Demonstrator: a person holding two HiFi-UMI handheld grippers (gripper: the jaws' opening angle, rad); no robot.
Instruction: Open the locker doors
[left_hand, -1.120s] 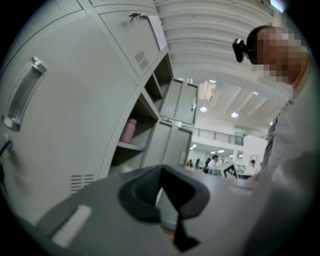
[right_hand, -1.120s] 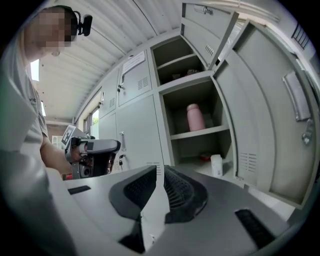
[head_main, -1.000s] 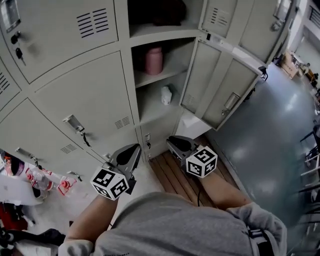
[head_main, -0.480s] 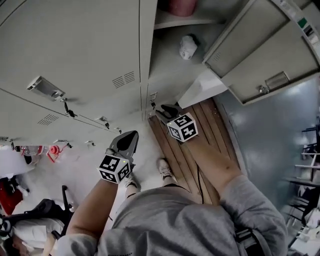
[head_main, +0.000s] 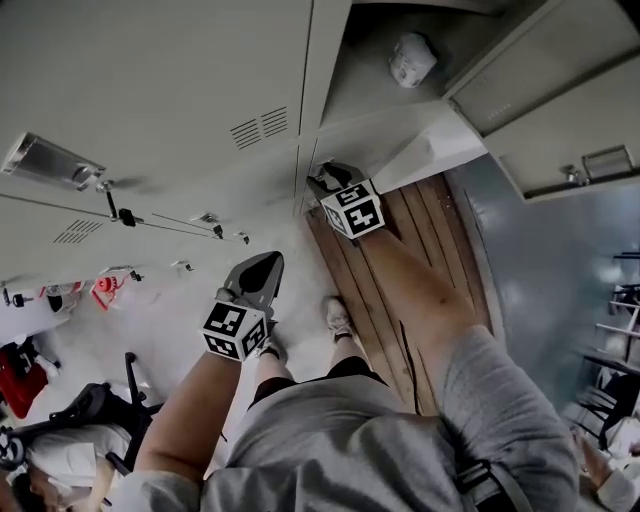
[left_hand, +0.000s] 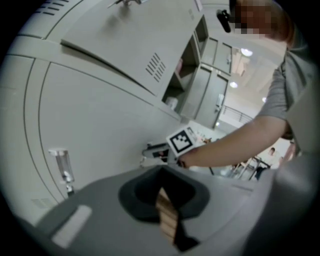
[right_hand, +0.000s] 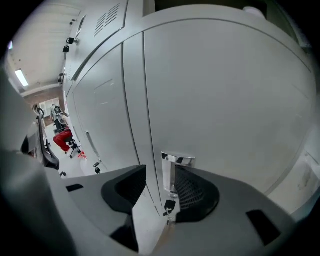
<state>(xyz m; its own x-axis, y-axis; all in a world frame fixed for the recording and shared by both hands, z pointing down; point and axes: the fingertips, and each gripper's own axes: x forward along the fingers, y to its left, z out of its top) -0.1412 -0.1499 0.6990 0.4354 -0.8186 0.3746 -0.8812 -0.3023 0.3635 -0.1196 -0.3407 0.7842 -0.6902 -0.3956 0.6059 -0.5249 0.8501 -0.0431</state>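
Two fingers (right_hand: 197, 192) of the right gripper (right_hand: 161, 184), which have just been opening, stand apart with the upright latch handle (right_hand: 175, 170) of the closed bottom locker door (right_hand: 240, 100) between them, while the left gripper (left_hand: 162, 195), fingers together, hangs farther back.

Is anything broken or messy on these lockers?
Nothing looks broken or spilled. The one uneven thing: the open locker doors at the right hang wide, while the left doors are shut. A crumpled white thing lies in the open compartment; what it is, I cannot tell.
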